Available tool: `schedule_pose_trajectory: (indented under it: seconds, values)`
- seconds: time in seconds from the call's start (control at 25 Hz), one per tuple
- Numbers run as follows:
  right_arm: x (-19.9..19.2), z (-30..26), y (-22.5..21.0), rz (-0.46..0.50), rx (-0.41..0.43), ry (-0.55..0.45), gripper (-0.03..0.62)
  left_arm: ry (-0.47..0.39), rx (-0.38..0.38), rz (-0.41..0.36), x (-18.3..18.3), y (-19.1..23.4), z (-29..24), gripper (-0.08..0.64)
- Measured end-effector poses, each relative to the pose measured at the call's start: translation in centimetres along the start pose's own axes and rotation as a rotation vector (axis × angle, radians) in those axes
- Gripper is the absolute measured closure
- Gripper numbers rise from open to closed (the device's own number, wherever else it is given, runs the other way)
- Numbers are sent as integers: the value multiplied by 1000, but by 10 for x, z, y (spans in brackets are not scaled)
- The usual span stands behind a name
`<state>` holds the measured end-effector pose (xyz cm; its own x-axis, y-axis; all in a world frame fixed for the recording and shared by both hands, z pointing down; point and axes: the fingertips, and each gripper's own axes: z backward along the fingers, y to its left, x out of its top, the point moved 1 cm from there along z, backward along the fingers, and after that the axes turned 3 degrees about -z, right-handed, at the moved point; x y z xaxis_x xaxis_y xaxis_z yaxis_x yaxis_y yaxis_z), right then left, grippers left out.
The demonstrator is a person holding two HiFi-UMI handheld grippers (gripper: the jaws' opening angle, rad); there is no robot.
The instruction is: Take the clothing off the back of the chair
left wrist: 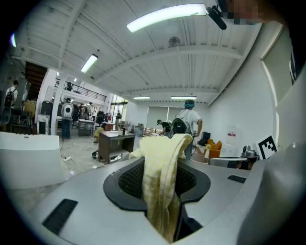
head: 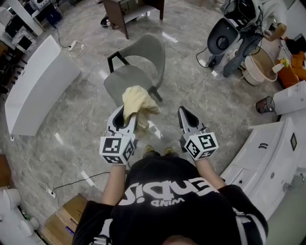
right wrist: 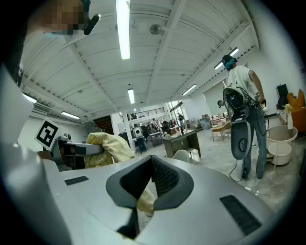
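Observation:
A pale yellow cloth [head: 137, 103] hangs bunched from my left gripper [head: 125, 115], which is shut on it, lifted off the grey chair [head: 138, 67] just beyond. In the left gripper view the cloth [left wrist: 162, 182] drapes down between the dark pads and over their tips. My right gripper [head: 186, 115] hovers beside it to the right, jaws together and holding nothing that I can see. From the right gripper view the cloth [right wrist: 107, 146] shows at left on the other gripper. A small yellow patch low in the right jaws' gap is unclear.
A white panel [head: 38, 86] lies at left and a brown desk [head: 126, 12] stands behind the chair. Grey equipment [head: 224, 38] and a beige basin [head: 260, 64] are at right, with a white counter [head: 267, 153] near my right side. A cardboard box [head: 62, 220] sits at lower left.

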<state>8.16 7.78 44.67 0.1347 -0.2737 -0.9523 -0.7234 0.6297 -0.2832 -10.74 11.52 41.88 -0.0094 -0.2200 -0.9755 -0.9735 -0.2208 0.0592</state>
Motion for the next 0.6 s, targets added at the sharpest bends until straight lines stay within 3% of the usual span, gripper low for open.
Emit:
schedule_pose_trajectory:
  seconds: [0.6]
  values:
    - [-2,7,6,25,31,9,578,4,20,10,-4,-8,12,416]
